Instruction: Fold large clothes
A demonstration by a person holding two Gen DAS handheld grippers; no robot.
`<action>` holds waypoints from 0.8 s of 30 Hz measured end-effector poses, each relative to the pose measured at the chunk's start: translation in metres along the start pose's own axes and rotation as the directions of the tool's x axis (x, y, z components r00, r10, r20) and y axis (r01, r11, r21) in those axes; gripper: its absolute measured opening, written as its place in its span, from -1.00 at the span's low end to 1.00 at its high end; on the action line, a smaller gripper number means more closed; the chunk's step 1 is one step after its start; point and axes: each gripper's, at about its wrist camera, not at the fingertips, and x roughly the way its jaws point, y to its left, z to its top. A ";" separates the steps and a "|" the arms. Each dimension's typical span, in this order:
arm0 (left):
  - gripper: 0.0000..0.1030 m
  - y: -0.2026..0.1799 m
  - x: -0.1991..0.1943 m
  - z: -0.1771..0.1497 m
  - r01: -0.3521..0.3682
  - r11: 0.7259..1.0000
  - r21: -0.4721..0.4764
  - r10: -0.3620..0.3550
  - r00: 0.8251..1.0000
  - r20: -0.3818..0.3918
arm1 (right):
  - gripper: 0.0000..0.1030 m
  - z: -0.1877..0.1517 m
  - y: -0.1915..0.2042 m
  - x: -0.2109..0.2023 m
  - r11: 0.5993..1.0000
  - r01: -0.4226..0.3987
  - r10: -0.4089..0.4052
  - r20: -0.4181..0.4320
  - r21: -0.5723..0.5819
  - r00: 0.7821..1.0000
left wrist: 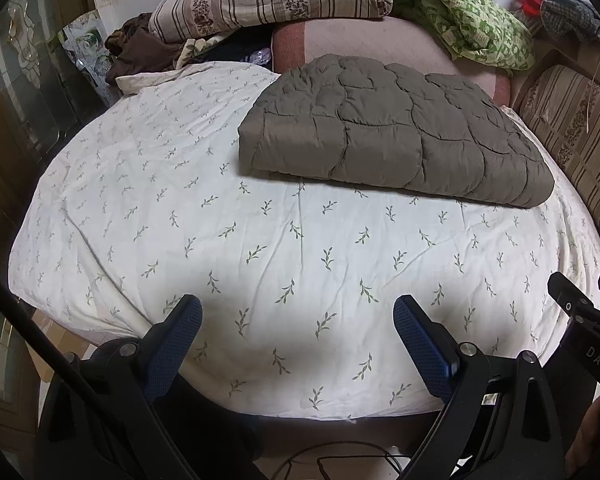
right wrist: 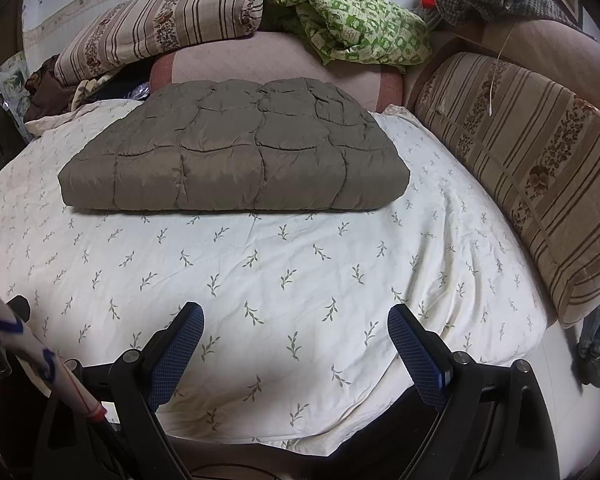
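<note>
Grippers are hanging back over the near edge of the bed, both spread wide and carrying nothing: the left gripper (left wrist: 298, 316) and the right gripper (right wrist: 296, 324) are each showing bare leaf-print sheet (right wrist: 284, 280) between their blue pads. Holding off at that edge is giving both cameras a full look at the work, which reads as a pause to check a fold, not a reach.

Farther in, toward the middle of the bed, the quilted brown garment (right wrist: 236, 160) is lying as a thick rectangular bundle, its doubled edge facing the near edge and its layers stacked fairly squarely. It is sitting well apart from both grippers, so nothing is pinning it; its own bulk is keeping it flat. By my judgement the folding is largely done, unless one more halving is wanted.

Beyond it, along the far edge, a striped pillow (right wrist: 160, 28) and a green patterned blanket (right wrist: 352, 28) are piled out of the working area, and a striped bolster (right wrist: 540, 176) is lining the right edge.
</note>
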 end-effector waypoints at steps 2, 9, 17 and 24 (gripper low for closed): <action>0.86 0.000 0.001 0.000 -0.001 1.000 0.000 0.001 1.000 -0.004 | 0.86 0.000 0.001 0.000 1.000 -0.001 0.001 -0.001 -0.001 1.000; 0.86 0.000 0.002 -0.001 0.001 1.000 0.000 -0.001 1.000 -0.011 | 0.86 0.000 0.001 0.001 1.000 -0.002 0.002 -0.004 -0.003 1.000; 0.86 -0.001 0.003 -0.001 0.002 1.000 0.000 -0.002 1.000 -0.015 | 0.86 0.000 0.000 0.002 1.000 -0.002 0.002 -0.006 -0.001 1.000; 0.86 0.000 0.005 -0.001 0.002 1.000 -0.004 -0.002 1.000 -0.019 | 0.86 -0.001 -0.001 0.005 1.000 -0.005 0.005 -0.011 -0.009 1.000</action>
